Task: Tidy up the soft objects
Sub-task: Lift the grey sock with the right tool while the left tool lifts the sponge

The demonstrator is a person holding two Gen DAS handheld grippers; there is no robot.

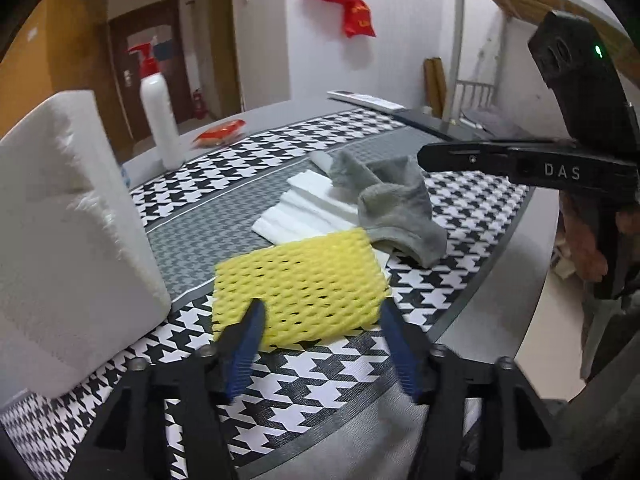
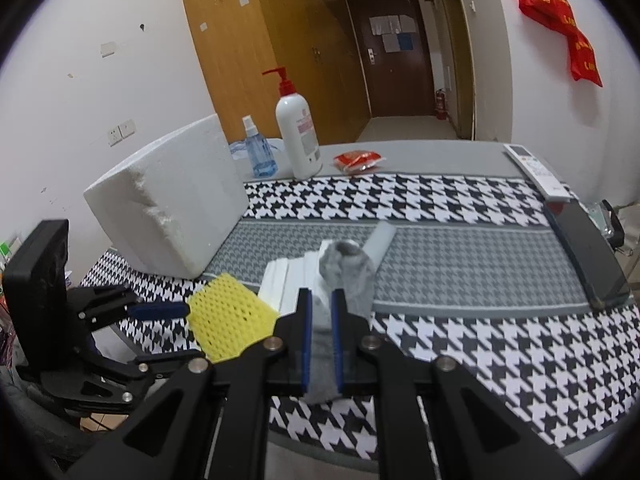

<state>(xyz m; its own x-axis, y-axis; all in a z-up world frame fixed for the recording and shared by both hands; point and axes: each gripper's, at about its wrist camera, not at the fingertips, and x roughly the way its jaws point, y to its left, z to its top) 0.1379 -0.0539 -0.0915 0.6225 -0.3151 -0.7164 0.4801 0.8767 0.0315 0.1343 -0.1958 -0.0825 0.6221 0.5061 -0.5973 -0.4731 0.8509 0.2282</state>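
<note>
right wrist | grey sock (image 2: 320, 344) pinched between right jaws

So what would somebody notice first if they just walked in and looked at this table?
Probably the bright yellow foam net, lying on the black-and-white checked cloth right between the open left gripper fingers. Next, the grey sock pinched in the shut right gripper, draped over white foam sheets mid-table. A big white foam block stands at the left, by a red-pump bottle.
</note>
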